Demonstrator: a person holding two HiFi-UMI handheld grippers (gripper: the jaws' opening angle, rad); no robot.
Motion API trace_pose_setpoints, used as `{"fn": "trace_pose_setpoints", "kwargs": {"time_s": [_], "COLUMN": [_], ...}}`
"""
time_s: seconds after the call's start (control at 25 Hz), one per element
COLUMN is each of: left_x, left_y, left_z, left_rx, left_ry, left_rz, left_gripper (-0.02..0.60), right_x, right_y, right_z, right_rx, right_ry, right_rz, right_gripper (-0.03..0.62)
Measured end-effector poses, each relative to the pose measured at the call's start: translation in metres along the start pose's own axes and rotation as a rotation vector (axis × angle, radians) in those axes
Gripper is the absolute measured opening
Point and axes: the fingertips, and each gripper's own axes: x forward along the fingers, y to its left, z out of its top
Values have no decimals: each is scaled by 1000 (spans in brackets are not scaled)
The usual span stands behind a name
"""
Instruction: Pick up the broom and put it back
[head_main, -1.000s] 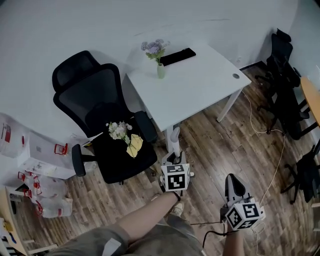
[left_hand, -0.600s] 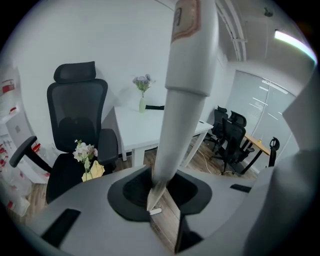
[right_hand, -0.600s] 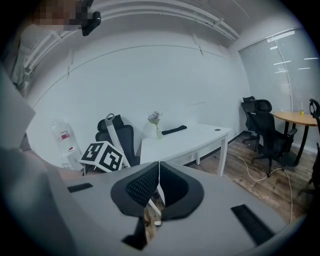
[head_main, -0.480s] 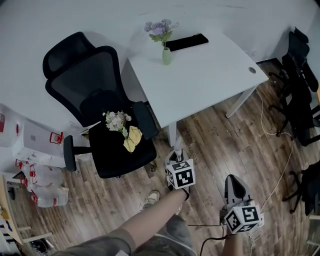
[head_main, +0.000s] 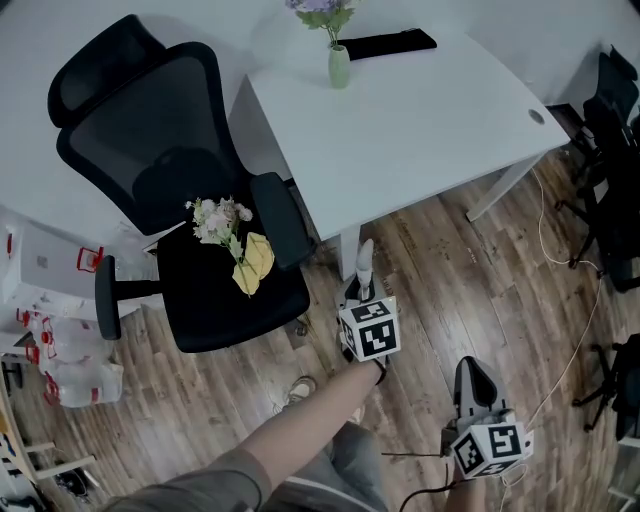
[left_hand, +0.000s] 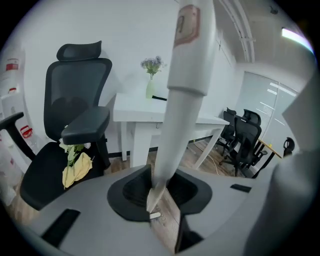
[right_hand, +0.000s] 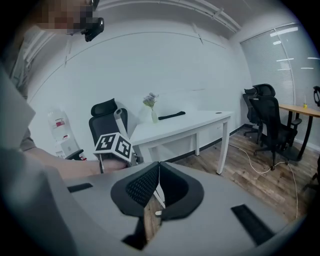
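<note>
A pale, rounded broom handle (left_hand: 184, 95) stands upright between the jaws of my left gripper (left_hand: 159, 186), which is shut on it. In the head view the handle's top (head_main: 365, 258) sticks up just beyond the left gripper (head_main: 361, 292), beside the white desk's leg. The broom's head is hidden. My right gripper (head_main: 470, 372) hangs lower right over the wood floor, jaws together with nothing in them. In the right gripper view its jaws (right_hand: 159, 169) meet, and the left gripper's marker cube (right_hand: 114, 145) with the handle (right_hand: 120, 117) shows at left.
A black office chair (head_main: 170, 190) carries a flower bunch and yellow cloth (head_main: 238, 250). The white desk (head_main: 430, 130) bears a vase (head_main: 339, 62) and a black object (head_main: 390, 42). Cables (head_main: 565, 330) trail on the floor, dark chairs (head_main: 615, 170) stand right, white bags (head_main: 60, 350) left.
Both grippers have sunk toward the floor, the left one still holding the handle. The desk and chair now fill more of the head view and sit nearer its top.
</note>
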Motion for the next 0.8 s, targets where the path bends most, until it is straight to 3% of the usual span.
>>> {"fn": "trace_pose_setpoints", "kwargs": {"time_s": [0.24,0.72,0.8], "left_x": [24,63,67], "left_y": [2,27,29], "left_z": [19,48,45], "left_rx": [25,-7,-23], "left_ry": [-32,-1,5], "left_rz": [-12,-20,-27], "left_gripper": [97,103,138], "right_x": [21,28,32], "right_y": [7,6,7], "right_z": [-13,-10,-9], "right_rx": [10,18,21], "right_ry": [1,33,33], "right_rz": [12,0,0], "right_gripper": [32,32,32]}}
